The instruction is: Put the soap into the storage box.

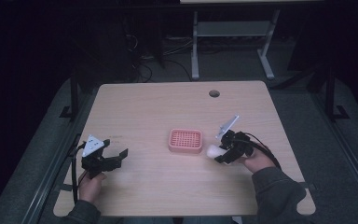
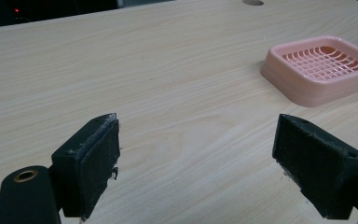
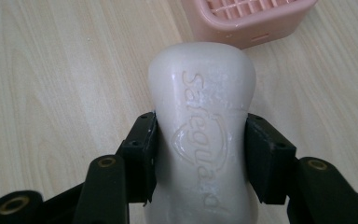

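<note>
A white bar of soap (image 3: 201, 126) with raised lettering is clamped between the pads of my right gripper (image 3: 200, 154), which is shut on it. In the high view the soap (image 1: 213, 150) hangs just right of a pink slotted soap dish (image 1: 185, 140) in the middle of the table, with the right gripper (image 1: 223, 150) behind it. The dish (image 3: 247, 18) lies close ahead in the right gripper view. My left gripper (image 1: 120, 157) stands open at the table's left, nothing between its fingers (image 2: 91, 163). The dish (image 2: 321, 67) lies off to its upper right.
The wooden table (image 1: 144, 112) has a round cable hole (image 1: 214, 93) near its far edge. Beyond it, the metal legs of another table (image 1: 195, 46) stand on the dark floor, with cables (image 1: 144, 60) lying about.
</note>
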